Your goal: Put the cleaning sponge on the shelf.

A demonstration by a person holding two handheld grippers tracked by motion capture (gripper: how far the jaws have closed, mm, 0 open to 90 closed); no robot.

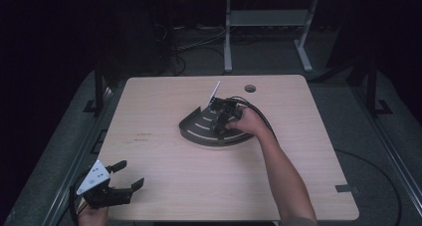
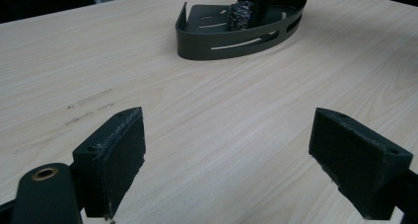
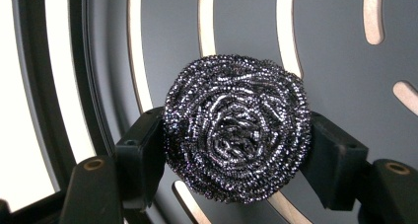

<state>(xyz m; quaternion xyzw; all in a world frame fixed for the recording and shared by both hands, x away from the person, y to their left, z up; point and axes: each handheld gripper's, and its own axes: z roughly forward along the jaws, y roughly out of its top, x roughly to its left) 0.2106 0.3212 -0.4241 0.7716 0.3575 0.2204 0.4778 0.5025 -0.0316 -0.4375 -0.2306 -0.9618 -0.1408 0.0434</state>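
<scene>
Now the right gripper (image 1: 219,120) is pointing down into the dark grey quarter-round metal tray with long slots (image 1: 196,134), just past the middle of the light wooden table (image 1: 164,161) toward 1 o'clock. Its jaws are pressed on both sides of a round shiny steel-wire scouring ball (image 3: 237,127), just above the tray floor. At 7 o'clock, at the near table edge, the left gripper (image 1: 127,174) has its jaws wide apart and carries nothing.

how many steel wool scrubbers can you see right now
1. The steel wool scrubber is clamped between the right gripper jaws, over the floor of the dark slotted caddy on the table. Another could be hidden behind the hand.
</scene>
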